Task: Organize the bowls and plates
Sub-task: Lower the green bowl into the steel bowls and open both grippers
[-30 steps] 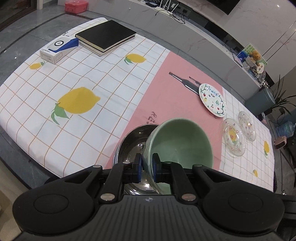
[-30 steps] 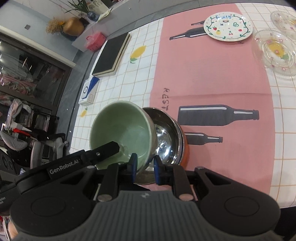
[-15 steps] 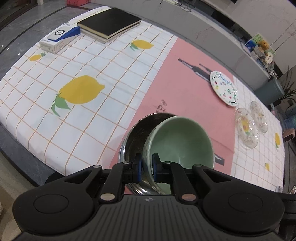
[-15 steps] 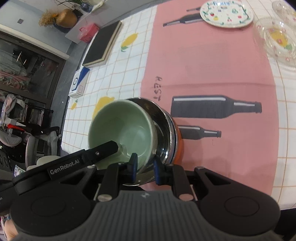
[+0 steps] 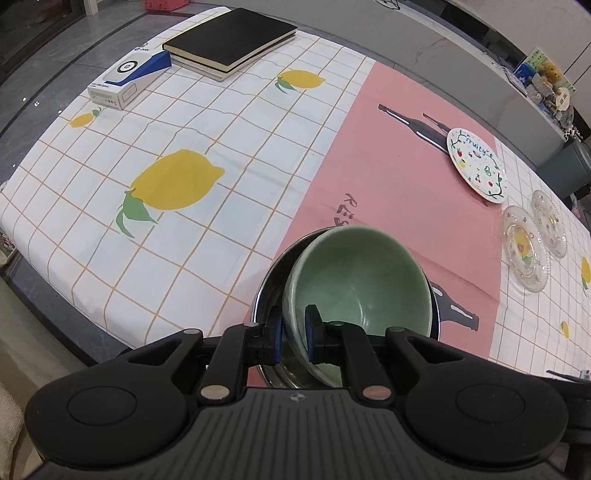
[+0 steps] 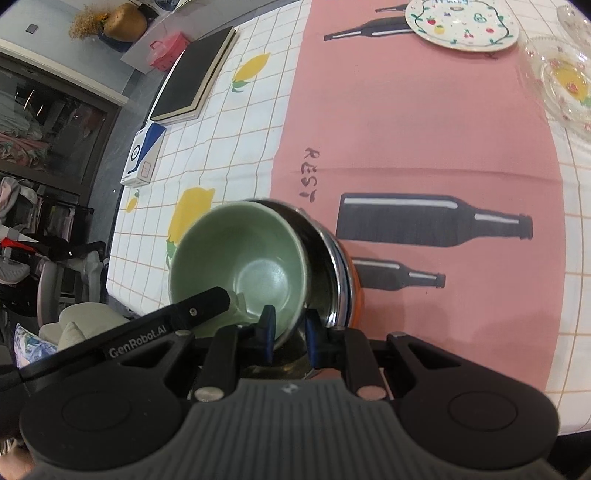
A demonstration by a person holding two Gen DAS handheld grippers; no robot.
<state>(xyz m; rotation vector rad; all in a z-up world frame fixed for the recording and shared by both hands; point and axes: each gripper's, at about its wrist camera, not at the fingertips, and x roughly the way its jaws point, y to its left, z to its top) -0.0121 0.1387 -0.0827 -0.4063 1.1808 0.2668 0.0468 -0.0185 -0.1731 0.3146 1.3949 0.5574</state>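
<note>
A pale green bowl (image 5: 354, 280) (image 6: 251, 266) leans tilted inside a steel bowl (image 5: 269, 280) (image 6: 332, 266) with an orange outside, on the pink part of the tablecloth. My left gripper (image 5: 294, 332) has the green bowl's near rim between its blue pads, which still touch it as the jaws are opening. My right gripper (image 6: 289, 330) is shut on the opposite side of that same rim, its right pad down between the green bowl and the steel wall. In the right wrist view, one black finger (image 6: 192, 312) of the left gripper reaches in over the green rim.
A white fruit-pattern plate (image 5: 476, 166) (image 6: 461, 26) and two clear glass plates (image 5: 524, 254) (image 5: 550, 225) lie at the far right. A black book (image 5: 229, 37) and a white-blue box (image 5: 129, 77) sit at the far left. The table's edge runs close below the bowls.
Both grippers have sunk toward the table with the green bowl. It now lies deeper inside the steel bowl and tilts less.
</note>
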